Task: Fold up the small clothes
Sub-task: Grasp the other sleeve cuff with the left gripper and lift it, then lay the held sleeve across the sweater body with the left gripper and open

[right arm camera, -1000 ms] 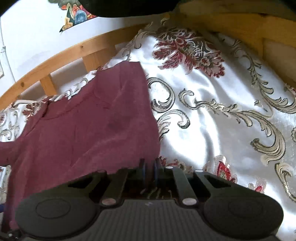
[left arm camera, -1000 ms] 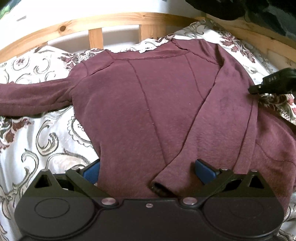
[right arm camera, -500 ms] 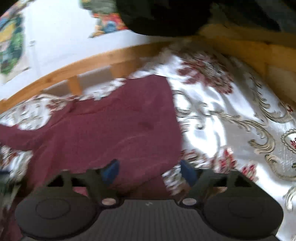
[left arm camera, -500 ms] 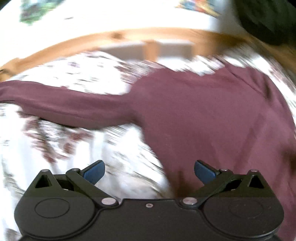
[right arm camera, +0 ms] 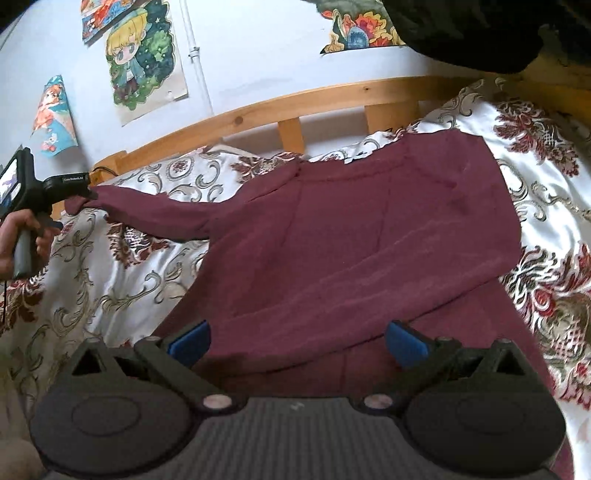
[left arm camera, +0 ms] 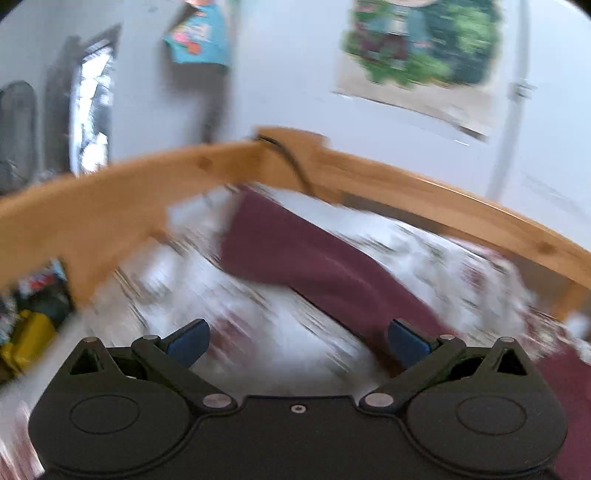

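A maroon long-sleeved top (right arm camera: 362,236) lies flat on the patterned bedspread. Its right sleeve is folded diagonally across the body; its left sleeve (right arm camera: 155,214) stretches out to the left. My right gripper (right arm camera: 297,341) is open and empty, above the top's lower part. My left gripper (left arm camera: 295,341) is open, and the left wrist view is blurred by motion. The outstretched sleeve (left arm camera: 314,266) runs ahead of it and to its right. In the right wrist view the left gripper (right arm camera: 86,195) sits at the sleeve's cuff; whether it touches the cuff is unclear.
A white bedspread (right arm camera: 122,280) with a red and gold pattern covers the bed. A wooden bed rail (right arm camera: 295,107) curves along the far side, with posters on the wall behind. A dark garment (right arm camera: 480,33) hangs at the upper right. Clutter (left arm camera: 29,317) lies beyond the bed's left end.
My left gripper has swung left from the top's hem to the outstretched sleeve's end. My right gripper has opened, let go of the folded sleeve and drawn back over the hem.
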### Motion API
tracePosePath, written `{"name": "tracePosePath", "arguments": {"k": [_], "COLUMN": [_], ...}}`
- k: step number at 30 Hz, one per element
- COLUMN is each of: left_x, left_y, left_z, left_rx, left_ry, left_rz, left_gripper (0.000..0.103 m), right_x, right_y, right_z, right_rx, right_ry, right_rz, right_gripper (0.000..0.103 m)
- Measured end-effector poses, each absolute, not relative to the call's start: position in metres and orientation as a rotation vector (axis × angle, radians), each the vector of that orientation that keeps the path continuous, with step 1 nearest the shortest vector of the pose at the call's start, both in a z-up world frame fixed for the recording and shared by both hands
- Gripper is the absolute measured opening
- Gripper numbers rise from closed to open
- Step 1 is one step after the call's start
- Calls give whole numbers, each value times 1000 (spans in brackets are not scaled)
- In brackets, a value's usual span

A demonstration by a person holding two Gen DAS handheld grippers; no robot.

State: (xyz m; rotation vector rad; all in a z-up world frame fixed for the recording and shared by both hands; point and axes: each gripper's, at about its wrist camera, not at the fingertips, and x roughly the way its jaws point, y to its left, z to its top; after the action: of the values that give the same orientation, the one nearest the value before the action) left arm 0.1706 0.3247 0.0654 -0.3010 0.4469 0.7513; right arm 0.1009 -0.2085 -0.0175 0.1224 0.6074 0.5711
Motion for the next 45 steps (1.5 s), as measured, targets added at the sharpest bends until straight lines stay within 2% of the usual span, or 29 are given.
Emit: {"name": "tracePosePath", "arguments": {"k": [5,9,11,12,13,14,16,24,31,39,45], "left_x": [180,186,191,194,197,197,194,182,172,174,190], "left_y": [369,385,392,395,400,403,399,357,276,152,65], "left_z": [82,91,93,93,92,94,100,178,229,237,202], "left_rx": [-132,-99,-114,-135,-164,-196,-211,-221,-204,-131,-139], "left_ry": [455,442,454,472,503,525,511,546,530,473,554], "left_rz": [765,705,656,634,622,619,609,413,155,-179,-434], "left_gripper": [99,89,70,35,16,15,7,6,6,6,6], "right_x": [98,100,100,100,100,99,98,96,95,88,84], "right_y": [-215,-220,-223,-224,-225,-226,-227,-227,-230,-247,-273], "right_z": [-23,-29,-31,-32,-32,-32,-32,-26,-23,-18,-20], "right_rx": [128,148,158,162,165,167,170,169,183,190,215], "right_ry": [624,646,657,660,661,661,659,640,625,593,585], "right_rz": [573,554,541,538,535,533,526,535,541,517,448], "right_gripper": [103,103,103,103,103,103,103,103,103,103,103]}}
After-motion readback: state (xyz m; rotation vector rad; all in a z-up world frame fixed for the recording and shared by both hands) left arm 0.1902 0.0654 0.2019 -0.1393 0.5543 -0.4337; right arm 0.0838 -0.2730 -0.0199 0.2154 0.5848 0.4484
